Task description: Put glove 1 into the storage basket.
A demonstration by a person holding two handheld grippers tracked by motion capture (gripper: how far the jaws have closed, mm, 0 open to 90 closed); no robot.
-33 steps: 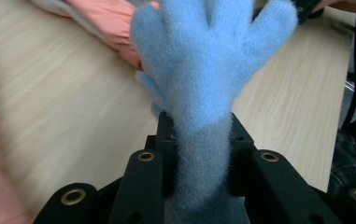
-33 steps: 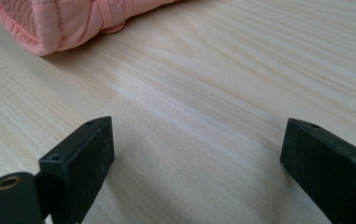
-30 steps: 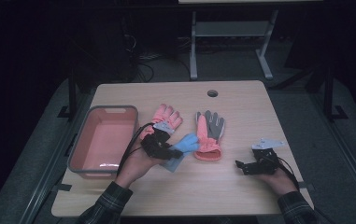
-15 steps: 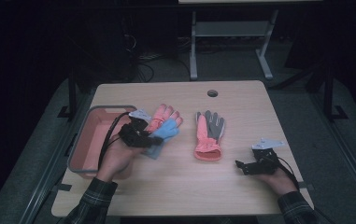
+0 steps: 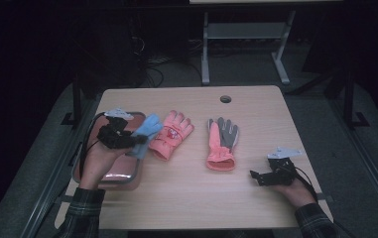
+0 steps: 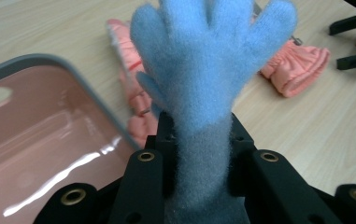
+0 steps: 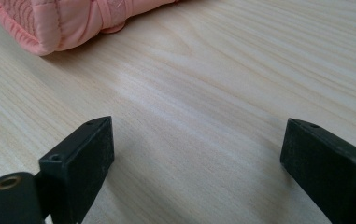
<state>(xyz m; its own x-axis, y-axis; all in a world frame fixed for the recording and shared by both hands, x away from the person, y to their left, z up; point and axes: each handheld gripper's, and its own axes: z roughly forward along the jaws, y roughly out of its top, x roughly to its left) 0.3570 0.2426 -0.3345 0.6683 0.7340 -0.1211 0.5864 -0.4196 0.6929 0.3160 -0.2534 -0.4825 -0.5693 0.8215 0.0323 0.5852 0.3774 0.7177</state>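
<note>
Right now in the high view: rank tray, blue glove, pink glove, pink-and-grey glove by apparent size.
1. tray, largest, though the left hand covers part.
2. pink glove and pink-and-grey glove: look alike, no ranking.
3. blue glove, smallest showing; the left gripper hides its cuff.

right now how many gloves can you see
3: a blue glove clamped in the left gripper at the pink tray, an orange glove beside it, an orange-and-grey glove mid-table.

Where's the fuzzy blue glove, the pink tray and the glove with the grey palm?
blue glove [image 6: 203,60], left gripper view, on its palm
tray [image 5: 127,174], high view, on its near rim
grey-palm glove [image 5: 227,135], high view, on its grey palm
</note>
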